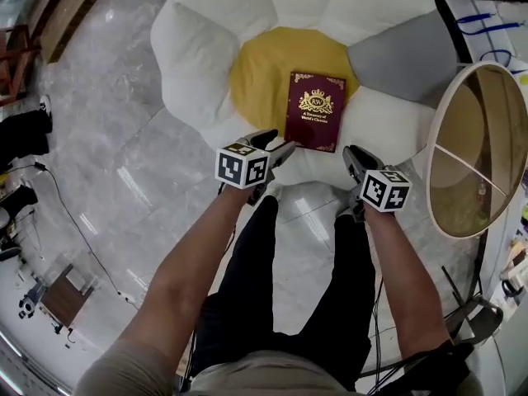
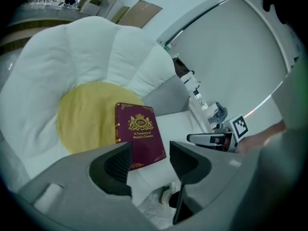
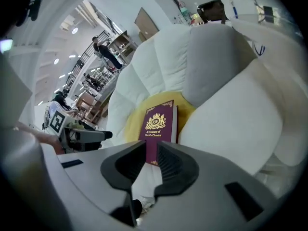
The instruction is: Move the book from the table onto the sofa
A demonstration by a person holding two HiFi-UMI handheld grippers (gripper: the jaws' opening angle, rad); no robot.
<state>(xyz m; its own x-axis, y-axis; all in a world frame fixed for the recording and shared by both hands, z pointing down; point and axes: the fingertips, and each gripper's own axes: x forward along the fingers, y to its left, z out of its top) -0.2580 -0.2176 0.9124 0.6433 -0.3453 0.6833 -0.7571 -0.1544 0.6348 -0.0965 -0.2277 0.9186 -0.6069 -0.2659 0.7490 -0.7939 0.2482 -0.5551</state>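
A maroon book (image 1: 314, 110) with gold print lies flat, cover up, on the flower-shaped sofa (image 1: 198, 48), half on its yellow centre (image 1: 264, 73) and half on a white front petal. My left gripper (image 1: 276, 144) hovers just short of the book's near left corner, jaws open and empty. My right gripper (image 1: 355, 157) hangs off its near right corner, with a narrow gap between its jaws and nothing in them. In the left gripper view the book (image 2: 138, 134) lies beyond the open left gripper (image 2: 150, 160). The right gripper view shows the book (image 3: 159, 126) past the right gripper (image 3: 151, 160).
A grey cushion (image 1: 404, 56) rests on the sofa's right side. A round glass-topped table (image 1: 478, 151) stands close at the right. The floor (image 1: 124, 163) is grey marble, with cables and gear (image 1: 25, 196) at the far left. The person's legs stand below the grippers.
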